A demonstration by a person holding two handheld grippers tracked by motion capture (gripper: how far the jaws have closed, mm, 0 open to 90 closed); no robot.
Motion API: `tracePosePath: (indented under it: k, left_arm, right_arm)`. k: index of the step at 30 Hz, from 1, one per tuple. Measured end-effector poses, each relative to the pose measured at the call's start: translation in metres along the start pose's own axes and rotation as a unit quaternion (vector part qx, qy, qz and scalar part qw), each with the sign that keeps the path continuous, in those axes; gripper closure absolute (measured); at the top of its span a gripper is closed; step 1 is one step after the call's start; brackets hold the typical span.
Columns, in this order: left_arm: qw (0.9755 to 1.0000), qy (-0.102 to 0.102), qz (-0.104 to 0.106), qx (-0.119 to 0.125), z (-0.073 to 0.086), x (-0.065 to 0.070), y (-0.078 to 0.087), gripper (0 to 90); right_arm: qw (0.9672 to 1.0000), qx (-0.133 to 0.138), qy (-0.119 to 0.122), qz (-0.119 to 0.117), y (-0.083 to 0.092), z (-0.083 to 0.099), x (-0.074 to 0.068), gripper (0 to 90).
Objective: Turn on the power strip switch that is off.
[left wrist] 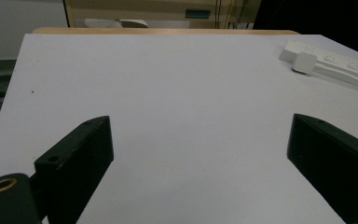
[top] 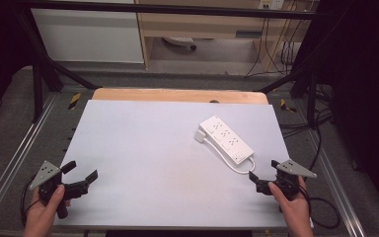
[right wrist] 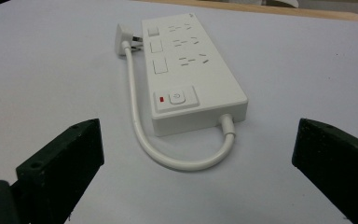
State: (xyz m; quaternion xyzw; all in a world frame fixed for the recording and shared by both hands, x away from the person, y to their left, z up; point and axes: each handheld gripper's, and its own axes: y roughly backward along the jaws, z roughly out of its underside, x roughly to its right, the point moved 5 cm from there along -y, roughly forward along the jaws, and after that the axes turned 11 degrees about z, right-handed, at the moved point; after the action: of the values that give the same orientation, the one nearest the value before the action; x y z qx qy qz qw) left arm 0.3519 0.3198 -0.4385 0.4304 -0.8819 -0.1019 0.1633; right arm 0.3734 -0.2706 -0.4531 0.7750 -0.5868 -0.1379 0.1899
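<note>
Resting flat on matte table (top: 143, 148): glossy white rectangular power strip (top: 226, 138), both grippers' fingers spread, empty.

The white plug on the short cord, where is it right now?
In the high view the plug lies on the table's right half, beside the power strip's far end, ahead of the right tongs.

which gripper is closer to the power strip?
The right gripper, beside the white plastic power strip's looped cable end; the left gripper sits across the table.
</note>
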Motion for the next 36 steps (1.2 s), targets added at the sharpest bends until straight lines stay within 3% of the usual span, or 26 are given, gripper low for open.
tracePosePath:
  k: [17, 25, 29, 36]
  left_arm:
    - [1.0, -0.002, 0.004, -0.007, 0.002, 0.001, -0.002, 6.4]
    - [0.9998, -0.007, 0.007, -0.015, 0.003, 0.003, -0.004, 6.4]
    - [0.9998, -0.008, 0.007, -0.016, 0.003, 0.003, -0.004, 6.4]
    - [0.9997, -0.009, 0.007, -0.021, 0.005, 0.005, -0.006, 6.4]
  right_arm:
    - [0.9994, 0.033, -0.009, -0.008, 0.011, -0.013, -0.004, 2.5]
    - [0.998, 0.057, -0.024, -0.011, 0.017, -0.027, -0.003, 2.1]
    - [0.9981, 0.059, -0.019, -0.008, 0.018, -0.034, -0.002, 2.0]
    - [0.9982, 0.055, -0.006, -0.024, 0.014, -0.056, -0.008, 2.1]
